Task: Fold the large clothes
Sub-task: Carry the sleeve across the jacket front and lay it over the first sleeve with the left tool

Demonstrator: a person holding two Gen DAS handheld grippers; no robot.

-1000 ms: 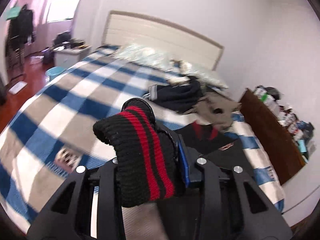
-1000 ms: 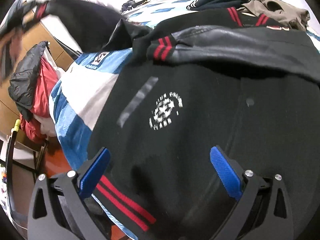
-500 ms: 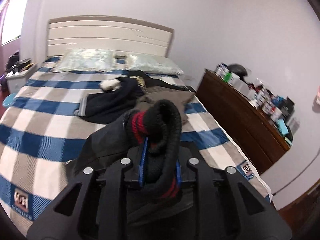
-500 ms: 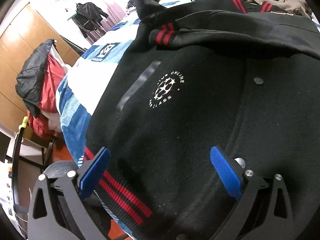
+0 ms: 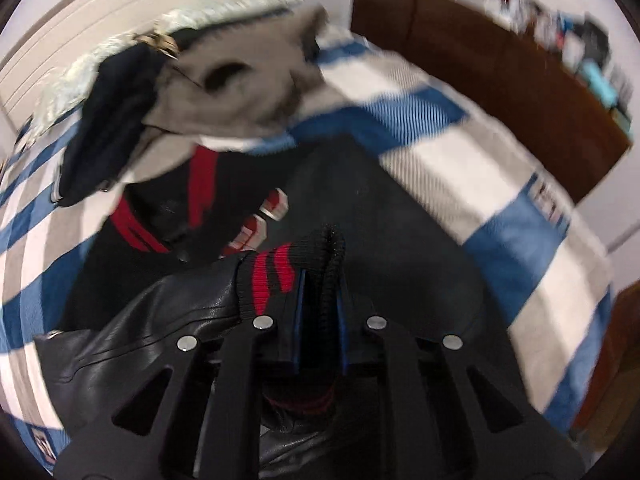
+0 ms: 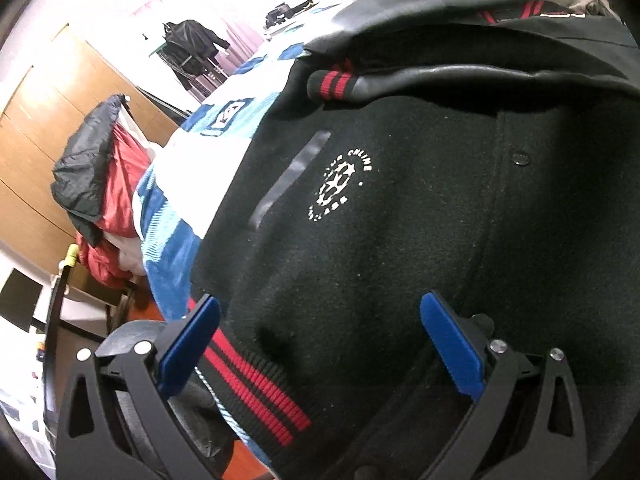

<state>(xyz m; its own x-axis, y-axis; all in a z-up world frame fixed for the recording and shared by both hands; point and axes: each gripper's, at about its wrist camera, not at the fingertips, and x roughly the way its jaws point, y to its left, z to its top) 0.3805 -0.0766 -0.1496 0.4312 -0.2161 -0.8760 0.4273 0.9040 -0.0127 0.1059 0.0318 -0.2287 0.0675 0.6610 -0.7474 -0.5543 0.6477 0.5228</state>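
**Sleeve cuff pinched above a black jacket spread on the bed**

Blue, white and grey checks cover the bed (image 5: 460, 152) that fills the left wrist view, with a pale headboard (image 5: 120, 40) at the upper left and a dark wooden dresser (image 5: 500, 80) along the bed's right side, its top crowded with small blurred items. On the bed lies a black jacket (image 5: 380, 208) with red stripes at the collar. Beyond the jacket, toward the headboard, sits a heap of other clothes: a grey-brown garment (image 5: 240, 92) and a dark navy one (image 5: 112, 120) just beside it. The left gripper (image 5: 320, 280) has its blue pads drawn narrow, clamped on the ribbed black-and-red cuff (image 5: 296, 264) of the jacket's glossy leather-look sleeve (image 5: 160, 332), which trails off to the lower left over the jacket body.

Wooden wardrobe doors (image 6: 40, 140) stand at the left of the right wrist view, with a red and black puffer coat (image 6: 104, 184) piled in front of them beside the bed's edge. The jacket's front (image 6: 400, 240) fills most of the frame, showing a white round logo, a snap button and a striped hem (image 6: 256, 384) at the bed's near edge. A second striped cuff (image 6: 332, 84) rests on the jacket's upper part. The right gripper (image 6: 320, 344) stands wide, its blue fingers (image 6: 452, 344) spread over the lower jacket front, gripping nothing.
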